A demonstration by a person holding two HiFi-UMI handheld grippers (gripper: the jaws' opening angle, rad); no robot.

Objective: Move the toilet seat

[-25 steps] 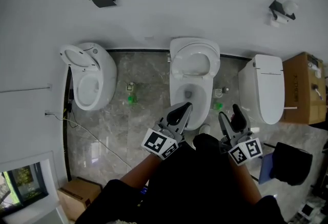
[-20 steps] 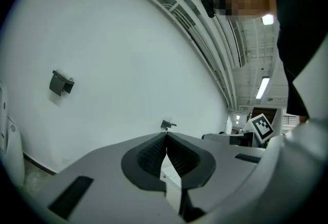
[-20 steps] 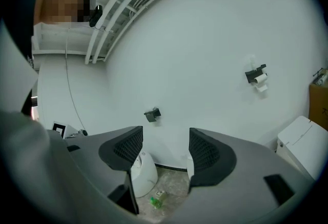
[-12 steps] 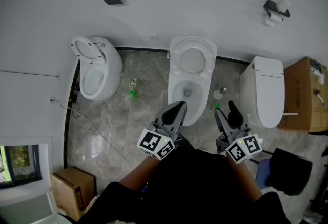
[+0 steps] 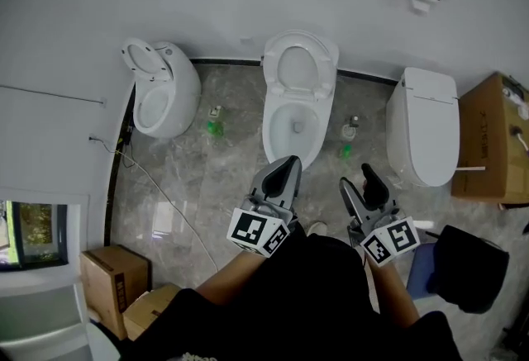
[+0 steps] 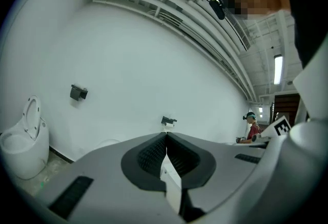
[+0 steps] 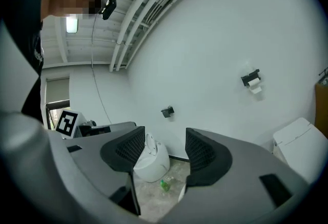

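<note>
Apparently nothing is done yet: the toilet seat, a white ring seemingly tipped up on the middle toilet at the floor's far edge by the wall, is untouched, with the left gripper pinched closed on nothing and the right gripper jaws apart and empty, both short of it.

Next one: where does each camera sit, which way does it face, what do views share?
Head view: on the person's head, steeply down onto three white toilets and grey marble floor; forearms, left gripper, right gripper show.
Left gripper view: on that gripper, facing the white wall past shut jaws; the person's dark clothing above.
Right gripper view: on that gripper, between open jaws sees the round white toilet with raised lid; clothing too.
Shared: that toilet, in all three.
</note>
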